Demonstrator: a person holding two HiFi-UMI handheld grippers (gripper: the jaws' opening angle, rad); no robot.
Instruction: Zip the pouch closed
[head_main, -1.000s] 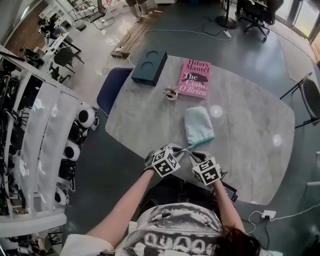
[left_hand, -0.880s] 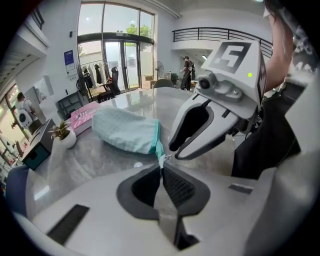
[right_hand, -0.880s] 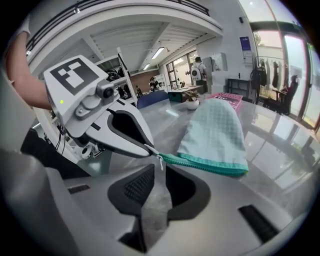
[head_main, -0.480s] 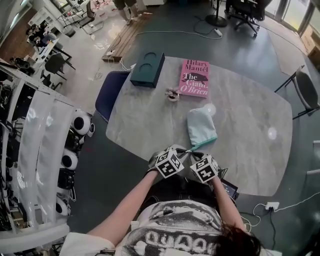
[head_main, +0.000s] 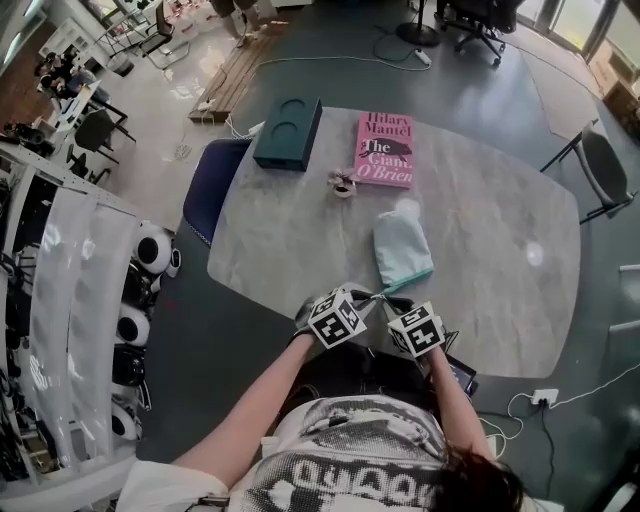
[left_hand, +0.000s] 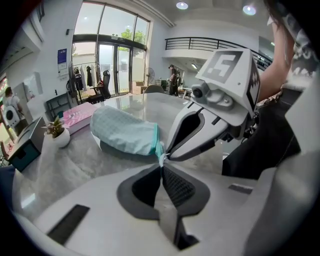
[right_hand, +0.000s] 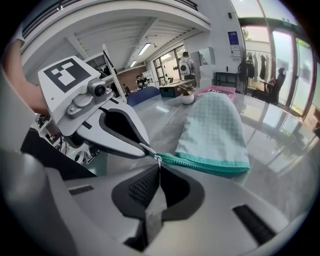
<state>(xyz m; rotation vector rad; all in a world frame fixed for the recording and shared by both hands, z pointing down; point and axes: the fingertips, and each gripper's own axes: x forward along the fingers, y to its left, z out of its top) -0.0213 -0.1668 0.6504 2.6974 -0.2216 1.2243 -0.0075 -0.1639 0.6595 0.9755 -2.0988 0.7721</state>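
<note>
1. The pale mint fabric pouch (head_main: 402, 250) lies at the near edge of the grey marble desk (head_main: 490, 210), as it did a second ago.
2. The left gripper (left_hand: 161, 162) and the right gripper (right_hand: 159, 163) stay pinched tight together on the end of its teal zipper (right_hand: 205, 164); the zipping looks almost finished.

Pouch (head_main: 402, 250) lies on the table (head_main: 500, 260), close to the near edge, its length running away from me toward the middle. My left gripper (left_hand: 161, 161) and right gripper (right_hand: 157, 161) meet tip to tip at the pouch's near corner, right over the table's near edge, left one on the left side. Behind the pouch, by the far edge, lies the book (head_main: 385, 150). Left of it, at the far left corner, sits the box (head_main: 288, 133). The small plant pot (head_main: 343, 186) stands between those two, a little nearer me. A chair (head_main: 205, 195) sits just off the left edge.
</note>
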